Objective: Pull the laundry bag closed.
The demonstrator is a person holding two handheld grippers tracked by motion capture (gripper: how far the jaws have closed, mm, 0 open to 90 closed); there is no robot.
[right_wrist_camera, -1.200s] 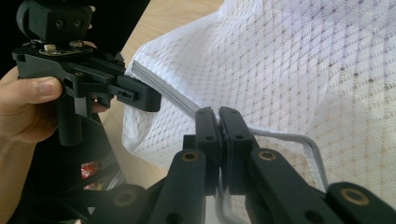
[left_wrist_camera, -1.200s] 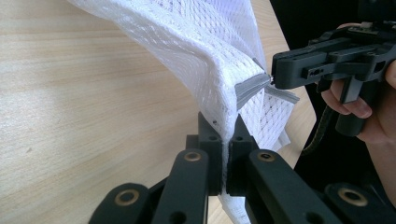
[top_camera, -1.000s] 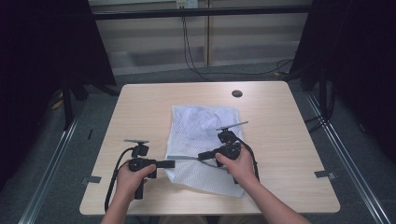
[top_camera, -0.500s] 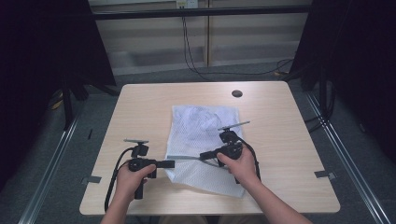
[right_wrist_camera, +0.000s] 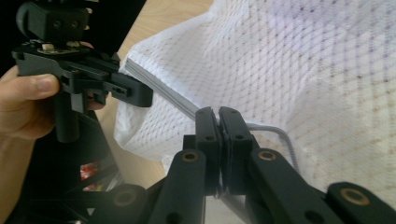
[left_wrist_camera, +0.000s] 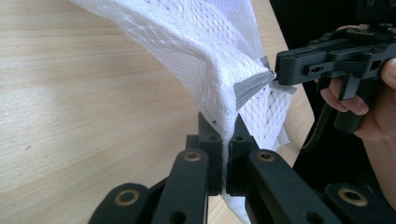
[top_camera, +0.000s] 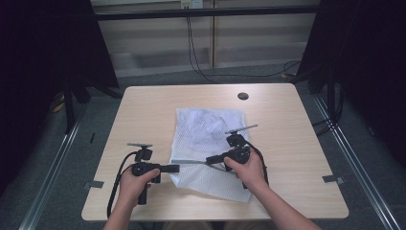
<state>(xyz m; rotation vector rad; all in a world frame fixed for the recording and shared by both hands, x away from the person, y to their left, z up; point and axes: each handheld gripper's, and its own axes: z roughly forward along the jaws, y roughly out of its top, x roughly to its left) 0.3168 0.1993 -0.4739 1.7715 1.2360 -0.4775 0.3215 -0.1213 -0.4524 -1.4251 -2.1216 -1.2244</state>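
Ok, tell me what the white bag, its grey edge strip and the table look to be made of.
White bag: soft mesh fabric, likely synthetic; open net weave shows and it drapes in folds. Grey edge strip: smooth, flat woven-looking tape or zipper band, matte; which one is unclear. Table: pale wood-grain top, probably laminate, given its even, low sheen.

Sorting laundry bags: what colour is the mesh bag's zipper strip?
Grey zipper strip on white mesh bag, clearest in left gripper view.
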